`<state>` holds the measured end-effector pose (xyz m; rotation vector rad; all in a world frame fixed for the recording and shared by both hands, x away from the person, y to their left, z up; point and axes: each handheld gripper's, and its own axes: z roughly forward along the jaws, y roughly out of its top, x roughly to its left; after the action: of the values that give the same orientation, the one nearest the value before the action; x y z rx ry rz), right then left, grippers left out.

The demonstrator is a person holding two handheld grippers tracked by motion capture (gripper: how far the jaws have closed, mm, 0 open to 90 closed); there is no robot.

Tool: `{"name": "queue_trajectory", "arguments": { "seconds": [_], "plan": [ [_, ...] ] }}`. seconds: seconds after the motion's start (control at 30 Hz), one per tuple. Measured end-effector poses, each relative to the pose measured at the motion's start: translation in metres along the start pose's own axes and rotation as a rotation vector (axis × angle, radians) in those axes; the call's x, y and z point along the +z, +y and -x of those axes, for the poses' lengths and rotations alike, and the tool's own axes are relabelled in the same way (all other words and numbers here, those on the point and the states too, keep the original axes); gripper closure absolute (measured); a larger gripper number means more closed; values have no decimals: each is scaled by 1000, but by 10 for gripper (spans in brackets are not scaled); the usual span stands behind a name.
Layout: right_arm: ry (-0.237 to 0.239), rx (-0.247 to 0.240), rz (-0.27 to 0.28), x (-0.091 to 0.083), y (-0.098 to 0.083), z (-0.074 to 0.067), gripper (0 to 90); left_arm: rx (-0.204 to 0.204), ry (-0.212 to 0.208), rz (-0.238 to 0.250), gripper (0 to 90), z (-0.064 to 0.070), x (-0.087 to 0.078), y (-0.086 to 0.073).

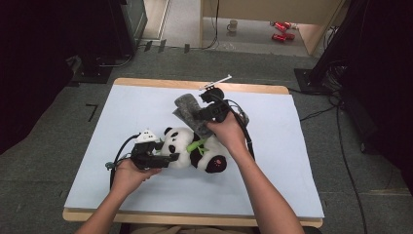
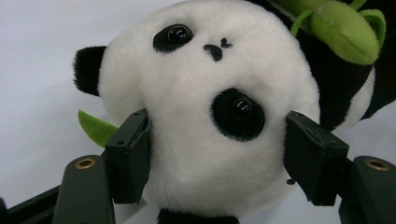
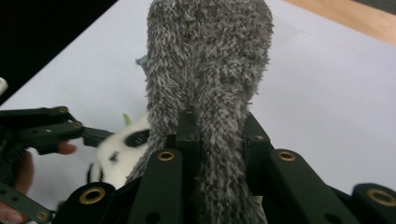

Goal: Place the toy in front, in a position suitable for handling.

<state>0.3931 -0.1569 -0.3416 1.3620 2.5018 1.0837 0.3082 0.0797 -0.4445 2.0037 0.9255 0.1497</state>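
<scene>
The left gripper (image 1: 163,160) is lying low on the pale blue table cover (image 1: 126,105), and its 2 jaws are standing on either side of the head of a plush panda (image 1: 187,148). In the left gripper view the panda (image 2: 205,116) is resting upside down on the cover, with the black pads (image 2: 133,154) flanking the white fur at its cheeks; the pile is barely dented, so I cannot tell whether the pads are already pressing or only bracketing the head. Bracing the head this way would be keeping the soft toy from sliding, I judge, while the other hand is working over it. The right gripper (image 1: 212,113) is hanging above and just behind the panda's body, and its jaws are clenched on a grey fuzzy cloth (image 1: 187,111), which looks like a small garment or wrap. In the right gripper view the cloth (image 3: 205,88) is rising from between the pinched jaws as a bunched strip, gripped near 1 end so the rest is trailing free. The panda is lying across the middle of the cover, nearer the person, with a green plush bamboo sprig (image 1: 197,145) at its chest. The cloth is probably being carried to the toy to dress or cover it, which would explain the steadying grip on the head.
</scene>
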Motion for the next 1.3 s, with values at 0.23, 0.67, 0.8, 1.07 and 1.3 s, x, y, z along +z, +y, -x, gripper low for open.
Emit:
{"name": "queue_trajectory", "arguments": {
  "seconds": [0.23,0.67,0.8,1.07,1.3],
  "plan": [
    [40,-28,-38,25,12,-24,750,-1,0,6,309,0,0,0],
    [99,-50,-149,78,12,-51,754,8,0,10,307,-1,0,-1],
    [67,-69,-180,82,8,-45,756,6,2,1,313,-1,1,-1],
    [26,-46,-169,74,2,-28,757,2,-2,-7,322,-1,1,0],
    [-26,-18,-166,63,-4,-10,759,-5,-2,-3,322,-1,2,0]
  ]
}}
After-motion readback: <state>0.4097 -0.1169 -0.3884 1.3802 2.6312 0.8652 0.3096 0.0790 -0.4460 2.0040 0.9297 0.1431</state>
